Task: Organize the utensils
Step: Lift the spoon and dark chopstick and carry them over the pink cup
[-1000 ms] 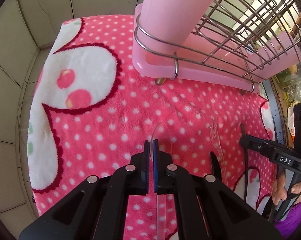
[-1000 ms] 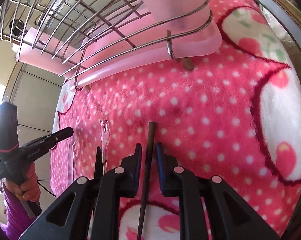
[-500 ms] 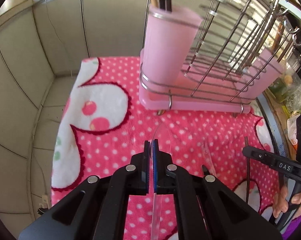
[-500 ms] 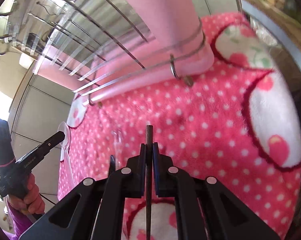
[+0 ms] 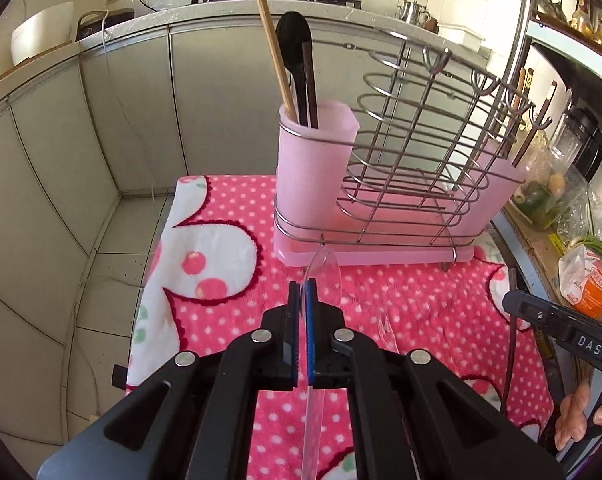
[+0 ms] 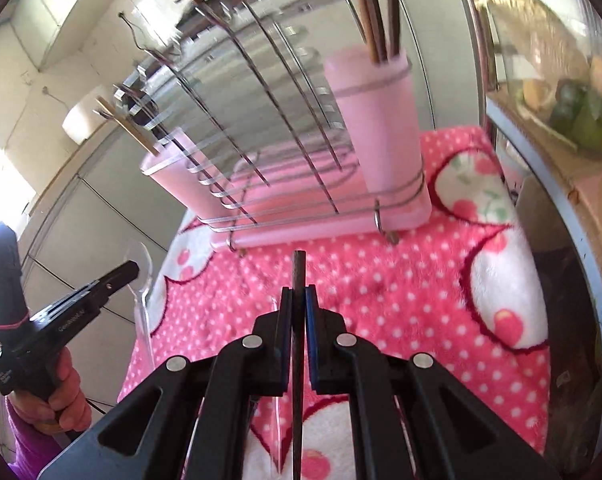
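above the blanket [image 5: 229,216] now — both claws, utensils clamped

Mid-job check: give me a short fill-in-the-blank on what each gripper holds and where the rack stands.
1. The left gripper is shut on a clear plastic ____.
2. The right gripper is shut on a dark ____.
3. The wire rack stands on a pink ____ cloth.
4. The pink cup already holds ____ utensils.

Missing words: spoon; chopstick; polka-dot; three
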Tool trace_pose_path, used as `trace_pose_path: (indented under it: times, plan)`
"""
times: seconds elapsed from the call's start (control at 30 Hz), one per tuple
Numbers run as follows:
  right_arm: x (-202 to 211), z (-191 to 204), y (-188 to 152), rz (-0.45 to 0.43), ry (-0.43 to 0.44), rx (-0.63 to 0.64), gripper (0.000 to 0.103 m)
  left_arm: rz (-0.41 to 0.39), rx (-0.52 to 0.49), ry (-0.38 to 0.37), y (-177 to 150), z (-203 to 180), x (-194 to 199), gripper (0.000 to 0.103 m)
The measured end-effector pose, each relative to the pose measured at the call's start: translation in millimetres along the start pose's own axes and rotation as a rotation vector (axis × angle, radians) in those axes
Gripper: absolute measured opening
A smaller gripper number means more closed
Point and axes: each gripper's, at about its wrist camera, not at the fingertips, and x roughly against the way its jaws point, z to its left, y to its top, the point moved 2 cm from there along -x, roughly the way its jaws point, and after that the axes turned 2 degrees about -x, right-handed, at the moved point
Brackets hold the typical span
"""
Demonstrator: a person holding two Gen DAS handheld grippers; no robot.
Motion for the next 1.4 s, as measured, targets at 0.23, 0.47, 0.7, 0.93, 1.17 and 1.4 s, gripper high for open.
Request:
trace_pose_path:
  times: [0.23,0.47,0.7,0.93,1.17,1.4]
  plan:
    - [35,8,13,-0.126,0.005,0.016,0.006,-0.070,0.067,-0.068,8,13,14,0.002]
    - [65,11,28,-0.236,0.013,0.026,0.006,-0.185,0.169,-0.128,28,33,42,0.002]
    - [99,21,54,-0.337,0.008,0.069,0.006,-0.300,0.181,-0.138,51,37,64,0.002]
    - [137,25,89,-0.491,-0.013,0.099,0.006,-0.418,0.185,-0.139,84,33,81,0.002]
    - [157,29,128,-0.631,-0.056,0.131,0.006,-0.472,0.224,-0.150,117,32,80,0.002]
    - [143,35,153,-0.732,-0.117,0.188,0.006,-0.538,0.215,-0.126,141,25,73,0.002]
